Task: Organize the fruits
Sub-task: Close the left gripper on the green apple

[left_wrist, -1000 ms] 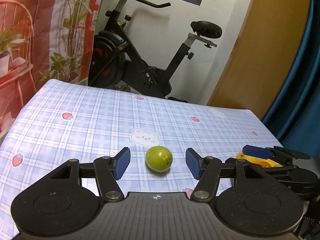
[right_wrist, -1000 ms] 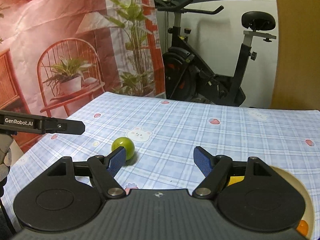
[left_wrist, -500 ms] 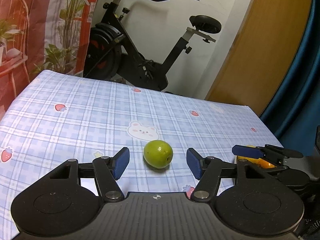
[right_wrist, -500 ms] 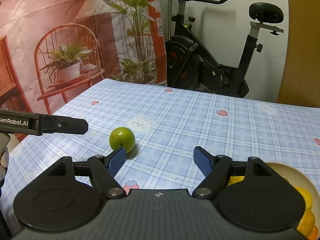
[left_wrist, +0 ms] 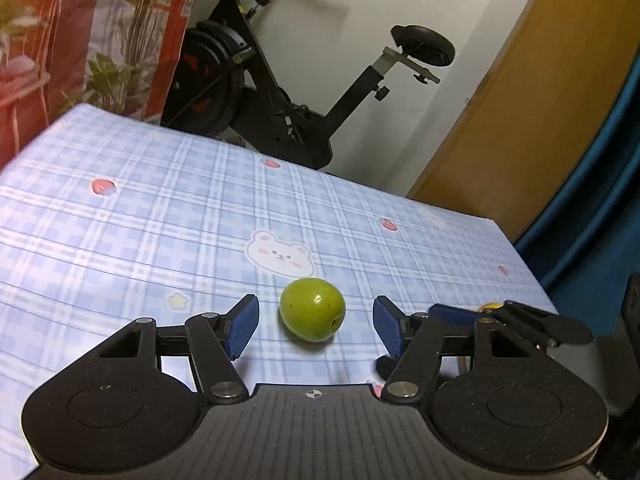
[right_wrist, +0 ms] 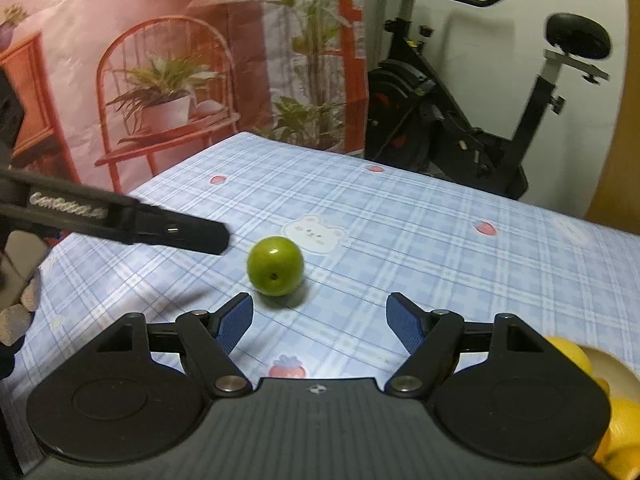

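Observation:
A green round fruit (left_wrist: 313,309) lies on the blue checked tablecloth (left_wrist: 160,216), just in front of a bear print. My left gripper (left_wrist: 314,326) is open, its blue pads on either side of the fruit and slightly short of it, not touching. In the right wrist view the same green fruit (right_wrist: 275,266) sits ahead and left of my right gripper (right_wrist: 319,322), which is open with nothing between its pads. A finger of the left gripper (right_wrist: 180,232) reaches in from the left, beside the fruit. Yellow fruits (right_wrist: 572,354) lie in a pale bowl (right_wrist: 616,366) at the lower right.
An exercise bike (left_wrist: 280,92) stands beyond the table's far edge, next to a printed backdrop (right_wrist: 160,60). The right gripper's fingers (left_wrist: 520,318) show low at the right in the left wrist view. A gloved hand (right_wrist: 20,300) holds the left gripper.
Both grippers have come lower and nearer the green fruit, which looks larger now. The left gripper's finger has advanced toward the fruit in the right wrist view. The fruit has not moved.

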Demonstrator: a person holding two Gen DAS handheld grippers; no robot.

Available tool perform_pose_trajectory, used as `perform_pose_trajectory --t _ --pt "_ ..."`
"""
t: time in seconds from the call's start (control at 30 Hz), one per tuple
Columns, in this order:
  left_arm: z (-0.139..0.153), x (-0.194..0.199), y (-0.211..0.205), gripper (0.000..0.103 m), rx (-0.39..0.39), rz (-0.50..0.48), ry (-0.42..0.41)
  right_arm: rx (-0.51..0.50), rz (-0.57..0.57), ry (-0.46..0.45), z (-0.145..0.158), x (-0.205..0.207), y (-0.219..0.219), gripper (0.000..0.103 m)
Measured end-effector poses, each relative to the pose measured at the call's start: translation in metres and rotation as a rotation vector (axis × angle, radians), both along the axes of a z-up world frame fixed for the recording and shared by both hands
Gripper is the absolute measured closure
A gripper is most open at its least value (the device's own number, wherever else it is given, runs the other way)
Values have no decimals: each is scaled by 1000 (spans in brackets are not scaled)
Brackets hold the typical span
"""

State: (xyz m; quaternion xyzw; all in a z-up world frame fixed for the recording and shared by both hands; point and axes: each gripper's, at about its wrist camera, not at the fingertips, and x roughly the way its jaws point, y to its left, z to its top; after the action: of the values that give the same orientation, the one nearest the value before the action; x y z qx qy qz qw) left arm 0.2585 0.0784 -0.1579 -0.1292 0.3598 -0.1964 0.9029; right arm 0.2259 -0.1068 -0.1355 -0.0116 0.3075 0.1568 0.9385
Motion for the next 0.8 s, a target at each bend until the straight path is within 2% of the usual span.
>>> perform_pose_trajectory --t 0.3,0.43,0.7,0.8 --pt "-18 20 2 37 -72 20 69 -51 86 2 -4 26 41 30" --pt "-26 26 4 37 -96 26 95 -83 103 22 -13 44 50 36" --pt "-39 34 4 38 -126 -3 118 -36 86 64 -22 59 45 47" --pt "-41 35 2 39 -126 -16 118 -20 82 69 -22 61 42 55"
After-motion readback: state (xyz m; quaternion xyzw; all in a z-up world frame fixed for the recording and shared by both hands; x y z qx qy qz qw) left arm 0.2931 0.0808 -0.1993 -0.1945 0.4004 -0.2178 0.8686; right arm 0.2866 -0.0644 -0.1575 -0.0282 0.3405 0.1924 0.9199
